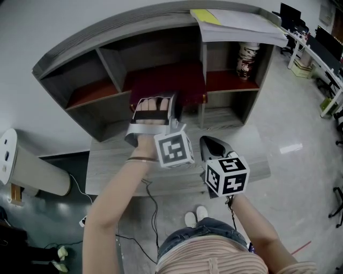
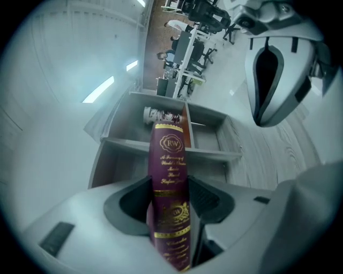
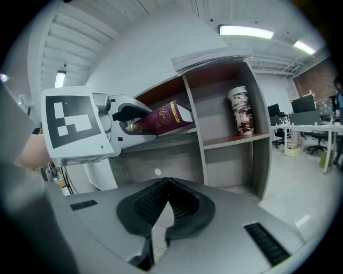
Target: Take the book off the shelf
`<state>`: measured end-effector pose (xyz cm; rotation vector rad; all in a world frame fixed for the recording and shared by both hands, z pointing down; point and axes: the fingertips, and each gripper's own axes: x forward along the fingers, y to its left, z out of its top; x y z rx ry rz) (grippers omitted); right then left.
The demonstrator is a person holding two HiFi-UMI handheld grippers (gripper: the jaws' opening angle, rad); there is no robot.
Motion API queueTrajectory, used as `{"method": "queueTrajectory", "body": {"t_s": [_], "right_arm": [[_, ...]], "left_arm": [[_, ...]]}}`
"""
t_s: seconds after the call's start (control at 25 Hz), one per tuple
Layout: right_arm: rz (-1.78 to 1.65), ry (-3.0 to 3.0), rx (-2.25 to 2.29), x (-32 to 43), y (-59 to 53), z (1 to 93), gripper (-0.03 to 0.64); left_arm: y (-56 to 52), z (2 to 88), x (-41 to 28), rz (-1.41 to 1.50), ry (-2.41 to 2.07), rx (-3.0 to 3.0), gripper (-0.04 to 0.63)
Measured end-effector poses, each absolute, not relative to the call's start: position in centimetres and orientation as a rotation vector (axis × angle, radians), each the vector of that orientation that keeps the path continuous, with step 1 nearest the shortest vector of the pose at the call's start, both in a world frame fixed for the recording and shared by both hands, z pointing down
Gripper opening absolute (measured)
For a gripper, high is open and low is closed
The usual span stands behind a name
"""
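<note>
Left gripper [image 2: 169,206]: clamps the maroon hardback book [image 2: 171,155] by the spine, gold lettering toward the camera, one jaw pressed against each cover. Bites only the near end. Far end reaches well beyond the jaw tips into the middle compartment of the grey shelf unit [image 1: 107,28], apparently not yet clear of its board.

Probably stiff and fairly heavy for so narrow a bite, with smooth covers that may slip. Likely to droop or swing away from the jaws once off the board. Better taken deeper, nearer mid-spine, and drawn straight back.

Right gripper [image 3: 162,210]: shut tip to tip on nothing, just beside the left one and short of the shelf.

Compartment right of the left jaws: holds one patterned cup [image 3: 240,109], upright. Compartment left of them: shows nothing inside. Above the jaws, on the top board: stack of papers [image 1: 241,27] with a yellow sheet [image 1: 205,16] on it.
</note>
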<state>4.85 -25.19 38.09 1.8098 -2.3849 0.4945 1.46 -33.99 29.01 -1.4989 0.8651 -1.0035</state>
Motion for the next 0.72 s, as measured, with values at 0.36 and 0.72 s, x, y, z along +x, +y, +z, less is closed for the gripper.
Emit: {"method": "queueTrajectory", "body": {"t_s": [0.36,0.72], "right_arm": [[0.502,-2.385,1.822,6.3,-24.2,38.2,0.008],[0.5,-2.394,1.809,7.2,-23.8,38.2,0.008]], "left_arm": [[-31.3,29.0,1.3,-1.01,0.904,-1.525,0.209],[-29.0,30.5,1.3,-1.005,0.962,-1.651,0.209]]}}
